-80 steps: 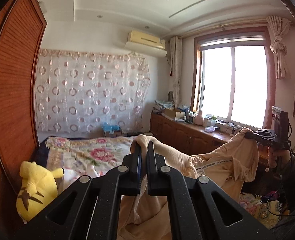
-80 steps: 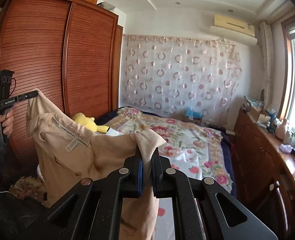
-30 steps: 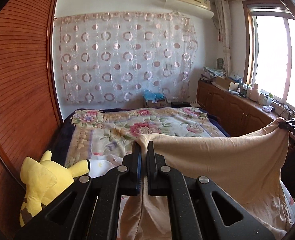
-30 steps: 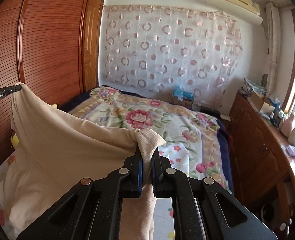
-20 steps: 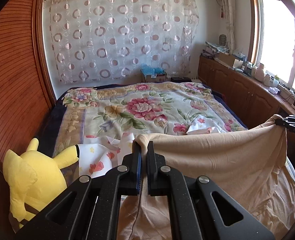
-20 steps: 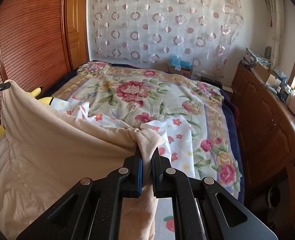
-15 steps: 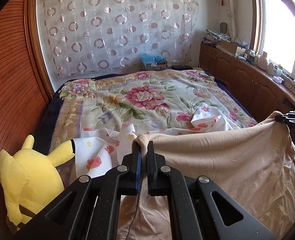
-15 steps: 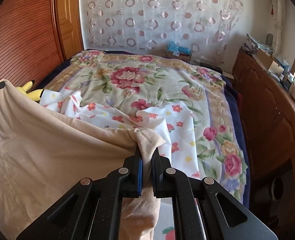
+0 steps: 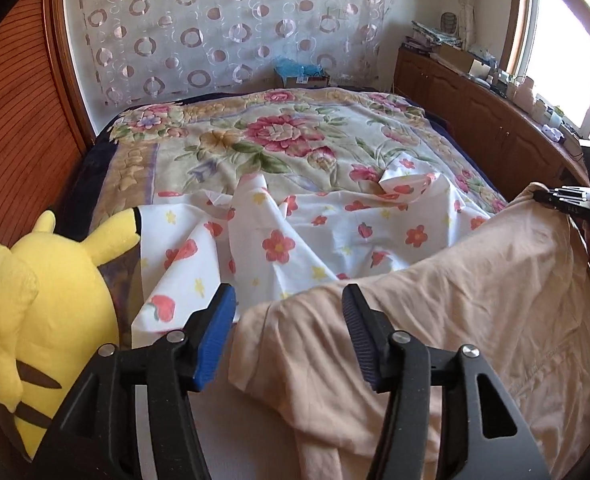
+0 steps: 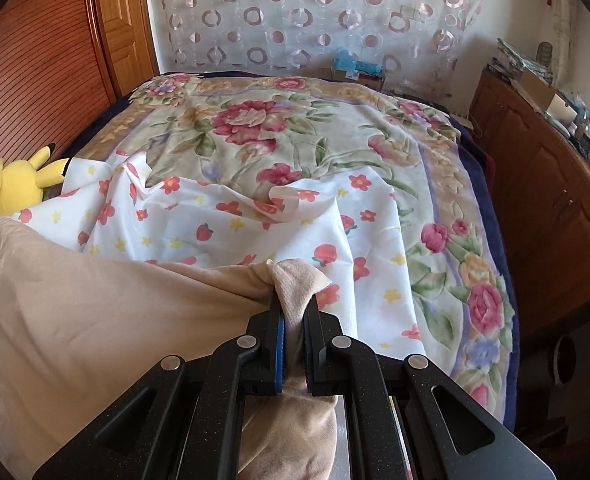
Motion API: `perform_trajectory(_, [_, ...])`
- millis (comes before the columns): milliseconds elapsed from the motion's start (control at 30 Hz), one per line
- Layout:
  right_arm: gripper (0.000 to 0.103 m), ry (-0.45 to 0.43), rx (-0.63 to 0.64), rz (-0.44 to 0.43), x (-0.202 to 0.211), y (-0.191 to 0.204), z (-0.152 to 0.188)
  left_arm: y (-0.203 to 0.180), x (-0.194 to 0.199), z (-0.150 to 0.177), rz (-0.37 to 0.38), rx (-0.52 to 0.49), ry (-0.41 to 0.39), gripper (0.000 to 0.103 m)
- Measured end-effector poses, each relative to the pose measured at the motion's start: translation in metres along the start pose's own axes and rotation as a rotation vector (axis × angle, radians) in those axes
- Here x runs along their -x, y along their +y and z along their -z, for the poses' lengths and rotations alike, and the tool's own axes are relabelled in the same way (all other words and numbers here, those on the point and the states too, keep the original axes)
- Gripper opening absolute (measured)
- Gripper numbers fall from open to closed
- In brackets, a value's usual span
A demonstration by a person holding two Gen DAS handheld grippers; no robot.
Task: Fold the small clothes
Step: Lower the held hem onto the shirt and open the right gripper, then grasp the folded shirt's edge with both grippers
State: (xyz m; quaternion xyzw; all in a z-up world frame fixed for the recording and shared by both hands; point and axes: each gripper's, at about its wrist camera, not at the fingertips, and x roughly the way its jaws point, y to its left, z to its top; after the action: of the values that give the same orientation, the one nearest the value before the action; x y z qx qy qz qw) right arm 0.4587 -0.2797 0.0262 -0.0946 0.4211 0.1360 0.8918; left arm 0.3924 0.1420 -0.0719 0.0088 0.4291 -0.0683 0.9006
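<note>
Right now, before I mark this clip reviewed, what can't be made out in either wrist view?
- Beige garment: its type and lower hem, cut off by the bottom edge in both views.
- Printed line on the garment, left wrist view: too small to read.
- Left tongs: nearly out of frame at the left edge of the right wrist view.
- Right tongs: the pinched garment corner hides the inner pads.
- Cabinet-top items: washed out by window glare.

Bed (image 9: 95, 184) – floral quilt (image 9: 279, 140), strawberry-print sheet (image 9: 335, 224), beige garment (image 9: 475, 300).
</note>
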Motion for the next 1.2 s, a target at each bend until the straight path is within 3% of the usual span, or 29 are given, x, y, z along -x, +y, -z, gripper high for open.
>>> perform_trajectory(200, [0.007, 0.0, 0.0, 0.009, 0.008, 0.006, 0.006, 0.012, -0.015, 0.018, -0.028, 0.072, 0.045, 0.057])
perform_trajectory(300, [0.007, 0.013, -0.021, 0.01, 0.001, 0.007, 0.017, 0.009, -0.019, 0.023, -0.039, 0.063, 0.05, 0.057])
perform_trajectory(433, [0.019, 0.048, -0.006, 0.021, -0.022, 0.003, 0.013, 0.008, -0.018, 0.026, -0.047, 0.062, 0.037, 0.056])
perform_trajectory(567, [0.034, 0.0, -0.039, 0.017, 0.0, -0.002, 0.019, 0.007, -0.016, 0.028, -0.044, 0.068, 0.02, 0.056])
perform_trajectory(767, [0.036, -0.045, -0.081, 0.013, 0.051, -0.005, 0.066, 0.008, -0.013, 0.033, -0.044, 0.07, 0.001, 0.056])
perform_trajectory(1100, [0.037, 0.038, -0.14, -0.043, 0.075, 0.009, 0.128, 0.007, -0.012, 0.033, -0.043, 0.069, 0.004, 0.056])
perform_trajectory(1200, [0.037, 0.047, -0.164, -0.035, 0.069, 0.004, 0.125, 0.004, -0.008, 0.036, 0.0, 0.061, 0.009, 0.028])
